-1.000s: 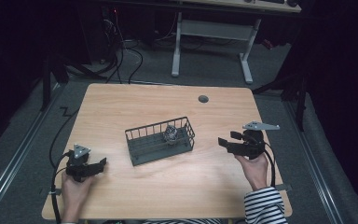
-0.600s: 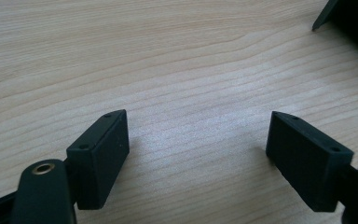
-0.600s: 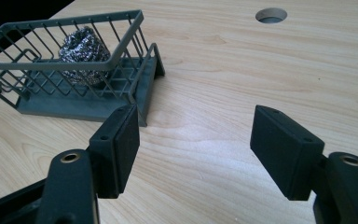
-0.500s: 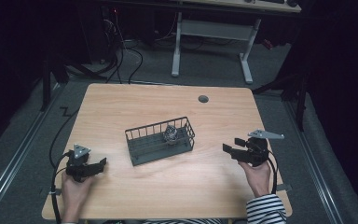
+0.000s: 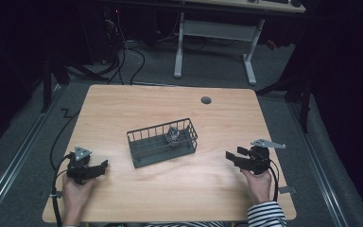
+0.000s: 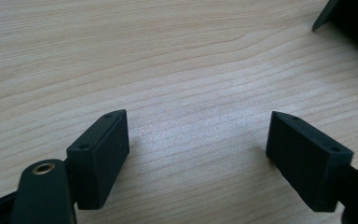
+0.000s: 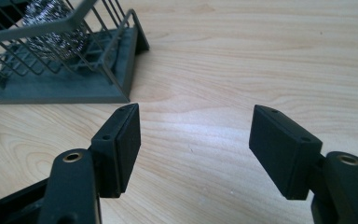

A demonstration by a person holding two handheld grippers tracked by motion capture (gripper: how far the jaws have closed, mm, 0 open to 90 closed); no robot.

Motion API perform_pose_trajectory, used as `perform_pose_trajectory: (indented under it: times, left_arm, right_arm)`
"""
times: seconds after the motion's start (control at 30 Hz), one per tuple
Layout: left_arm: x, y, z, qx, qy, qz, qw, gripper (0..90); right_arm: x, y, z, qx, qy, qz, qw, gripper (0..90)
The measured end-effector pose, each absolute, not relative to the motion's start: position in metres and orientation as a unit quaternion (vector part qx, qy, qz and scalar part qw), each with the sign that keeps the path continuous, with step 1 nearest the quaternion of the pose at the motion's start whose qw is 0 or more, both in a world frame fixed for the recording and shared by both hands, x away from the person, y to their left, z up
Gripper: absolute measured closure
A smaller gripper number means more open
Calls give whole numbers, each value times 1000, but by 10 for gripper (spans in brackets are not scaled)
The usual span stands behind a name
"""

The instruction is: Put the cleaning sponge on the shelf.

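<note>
A dark wire basket point(image 5: 142, 151) stands near the middle of the wooden table, with a ball of steel wool point(image 5: 173, 135) inside at its right end. My left gripper point(image 5: 103, 165) rests low over the table at the near left, open, with bare wood between its jaws point(image 6: 198, 123). To the right of the basket my right gripper point(image 5: 230, 155) points left towards it. Its jaws have just been closing a little but stand open, with nothing between them point(image 7: 196, 116). The basket's corner point(image 7: 121, 60) and the steel wool point(image 7: 51, 23) lie ahead at upper left in the right gripper view.
A round grey grommet point(image 5: 206, 100) sits in the tabletop near the far edge. Beyond the table a white desk frame point(image 5: 212, 33) stands on the grey floor, with cables point(image 5: 123, 52) trailing at the left. Bare wood lies between the basket and each gripper.
The right hand has come down towards the tabletop and slightly nearer the front edge, and its jaws have narrowed a little. The left hand and the basket have not moved.
</note>
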State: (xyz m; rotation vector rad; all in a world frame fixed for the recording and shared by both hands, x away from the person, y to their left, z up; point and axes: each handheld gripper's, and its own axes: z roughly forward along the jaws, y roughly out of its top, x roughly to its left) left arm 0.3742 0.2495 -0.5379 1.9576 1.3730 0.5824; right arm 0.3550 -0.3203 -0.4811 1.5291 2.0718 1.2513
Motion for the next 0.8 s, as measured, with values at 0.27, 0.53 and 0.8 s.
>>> perform_pose_trajectory:
  times: [0.27, 0.53, 0.8]
  left_arm:
    - [374, 250, -538, 750, 526, 223, 334, 217]
    - [374, 250, -538, 750, 526, 223, 334, 217]
    - [374, 249, -538, 749, 527, 224, 334, 218]
  right_arm:
    - [354, -321, -495, 537, 716, 420, 152, 348]
    - [352, -321, -506, 540, 720, 404, 165, 348]
    - [352, -319, -515, 538, 729, 378, 193, 347]
